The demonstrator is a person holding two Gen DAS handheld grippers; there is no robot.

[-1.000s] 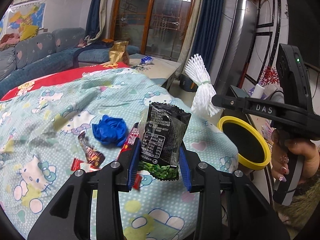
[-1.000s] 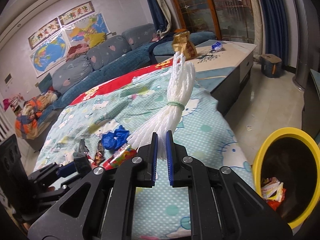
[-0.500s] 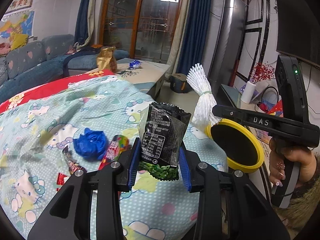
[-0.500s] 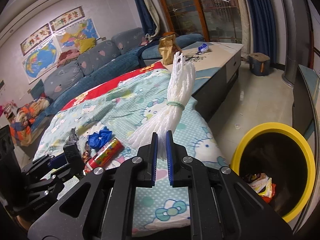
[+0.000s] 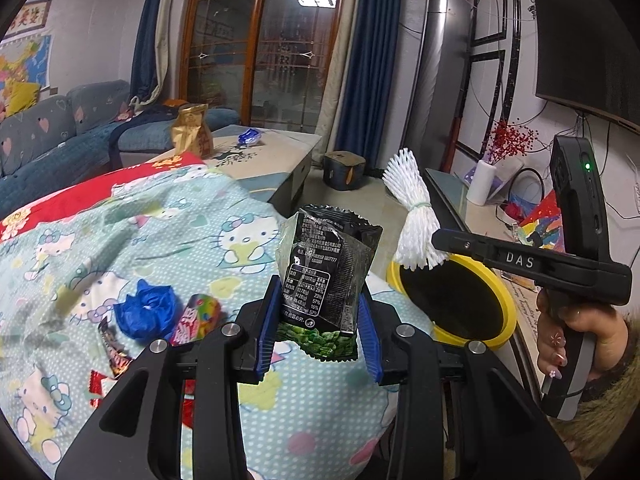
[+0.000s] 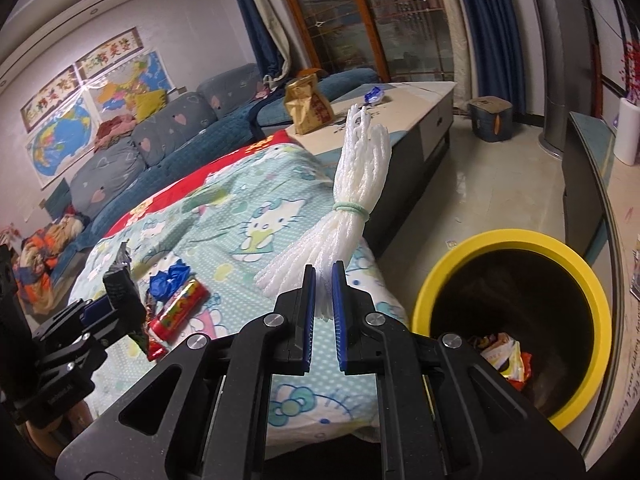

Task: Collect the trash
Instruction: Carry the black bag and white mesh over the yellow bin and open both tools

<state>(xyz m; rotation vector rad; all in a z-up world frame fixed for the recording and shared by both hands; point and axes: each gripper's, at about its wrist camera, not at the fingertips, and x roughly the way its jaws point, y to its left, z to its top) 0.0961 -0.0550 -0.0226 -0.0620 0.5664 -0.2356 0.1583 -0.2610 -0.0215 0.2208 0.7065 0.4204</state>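
Note:
My left gripper (image 5: 319,330) is shut on a black snack packet (image 5: 326,272) with green peas printed at its bottom, held upright above the cartoon-print blanket (image 5: 120,236). My right gripper (image 6: 323,312) is shut on a white foam net bundle (image 6: 352,196) tied with a pale green band; the bundle rises up and away from the jaws. The same white bundle (image 5: 412,216) shows in the left wrist view, beside the yellow-rimmed trash bin (image 5: 496,304). That bin (image 6: 576,272) stands on the floor just right of the right gripper, with wrappers inside.
On the blanket lie a crumpled blue wrapper (image 5: 146,312), a colourful candy tube (image 6: 180,312) and small dark wrappers (image 5: 114,354). A low table (image 6: 416,100) behind holds a gold bag (image 6: 308,104) and a blue wrapper (image 6: 374,94). A hand (image 5: 572,340) grips the right tool.
Both grippers have shifted to the right, toward the bin, each keeping its load. The bin looms larger in the right wrist view and the blanket's trash has slid left.

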